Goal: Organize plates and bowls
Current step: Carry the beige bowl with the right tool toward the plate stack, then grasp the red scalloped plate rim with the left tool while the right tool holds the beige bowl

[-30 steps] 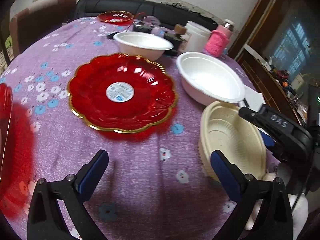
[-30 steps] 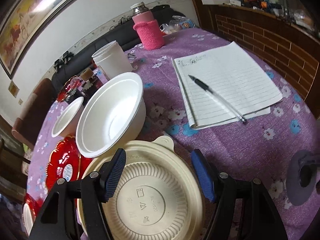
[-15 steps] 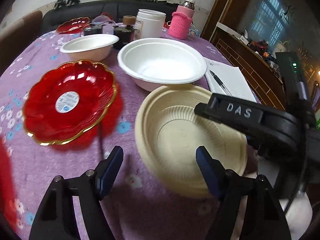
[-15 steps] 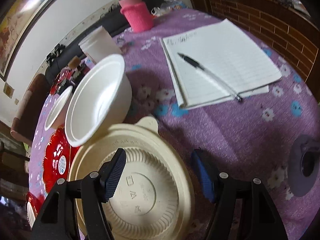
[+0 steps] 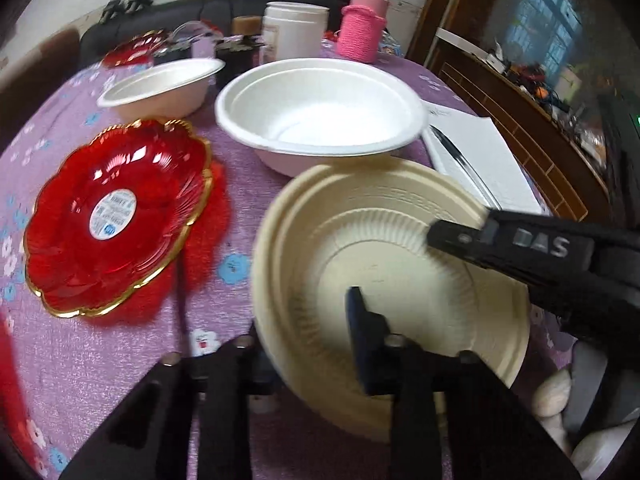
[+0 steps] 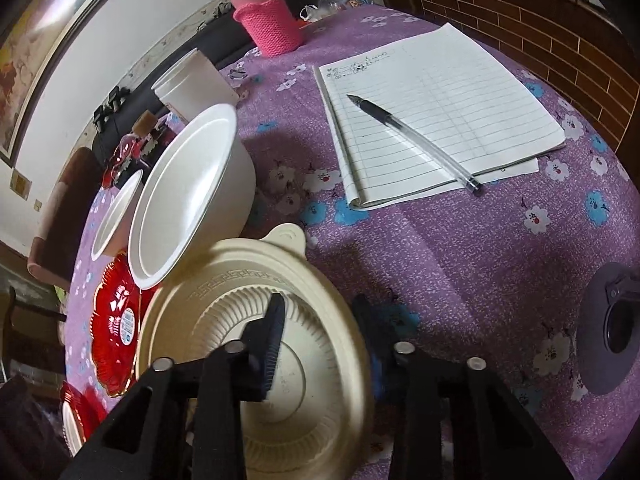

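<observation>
A cream ribbed plate (image 5: 400, 264) lies on the purple flowered cloth, also in the right wrist view (image 6: 280, 360). My left gripper (image 5: 308, 332) straddles its near left rim, one finger inside and one outside. My right gripper (image 6: 320, 332) straddles its right rim the same way and shows in the left wrist view (image 5: 520, 248). A large white bowl (image 5: 320, 108) stands just behind the plate, a smaller white bowl (image 5: 160, 88) behind that. A red gold-rimmed plate (image 5: 116, 216) lies to the left.
An open notebook (image 6: 440, 108) with a pen (image 6: 416, 140) lies right of the bowls. A white tub (image 5: 296, 28), a pink knitted flask (image 5: 362, 28) and another red plate (image 5: 132, 50) stand at the back. A red plate edge (image 6: 84, 404) is at the near left.
My left gripper swung right from the red plate to the cream plate and closed over its rim. My right gripper narrowed over the opposite rim.
</observation>
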A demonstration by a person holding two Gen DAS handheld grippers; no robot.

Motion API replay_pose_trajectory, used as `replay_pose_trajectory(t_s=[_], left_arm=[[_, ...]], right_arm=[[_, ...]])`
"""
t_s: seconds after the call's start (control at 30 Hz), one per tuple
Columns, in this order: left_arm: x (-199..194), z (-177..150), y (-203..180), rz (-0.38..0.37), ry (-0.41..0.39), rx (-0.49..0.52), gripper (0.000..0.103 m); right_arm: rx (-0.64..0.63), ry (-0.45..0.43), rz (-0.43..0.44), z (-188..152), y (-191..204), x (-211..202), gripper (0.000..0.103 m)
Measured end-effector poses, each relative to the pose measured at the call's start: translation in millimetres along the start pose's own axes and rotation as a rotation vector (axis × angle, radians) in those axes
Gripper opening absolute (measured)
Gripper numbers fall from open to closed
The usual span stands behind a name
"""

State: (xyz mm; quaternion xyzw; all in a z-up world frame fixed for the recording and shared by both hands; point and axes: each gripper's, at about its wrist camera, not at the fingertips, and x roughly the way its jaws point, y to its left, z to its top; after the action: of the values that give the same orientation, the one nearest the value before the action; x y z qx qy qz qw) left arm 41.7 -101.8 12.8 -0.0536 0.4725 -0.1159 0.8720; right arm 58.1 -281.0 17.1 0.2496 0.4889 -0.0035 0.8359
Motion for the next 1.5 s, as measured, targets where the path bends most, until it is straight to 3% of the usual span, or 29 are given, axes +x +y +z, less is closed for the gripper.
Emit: replay_pose_trajectory(t_s=[0.4, 0.73, 0.9, 1.23, 1.5], left_arm=[[-16, 2, 13, -0.022, -0.034, -0.051, 0.021], [-22, -8, 14, -0.041, -0.015, -0.084, 0.021], [-35, -17, 29, -0.048, -0.014, -0.116, 0.021], [-68, -46, 53, -0.048, -0.037, -0.114, 0.021], [-82, -66, 75, -0.026, -0.032, -0.137, 0.021]], right_arm=[[-0.046, -0.031, 0.103, -1, 11, -14, 0.019], [-0.098, -0.032, 0.091, -6, 17, -21, 0.020], [-0.186, -0.042, 0.057, -23, 34, -22, 0.019], [-0.245, -0.028, 0.060, -78, 46, -31, 0.019], [-0.315, 0.021, 0.061, -111, 60, -24, 0.019]])
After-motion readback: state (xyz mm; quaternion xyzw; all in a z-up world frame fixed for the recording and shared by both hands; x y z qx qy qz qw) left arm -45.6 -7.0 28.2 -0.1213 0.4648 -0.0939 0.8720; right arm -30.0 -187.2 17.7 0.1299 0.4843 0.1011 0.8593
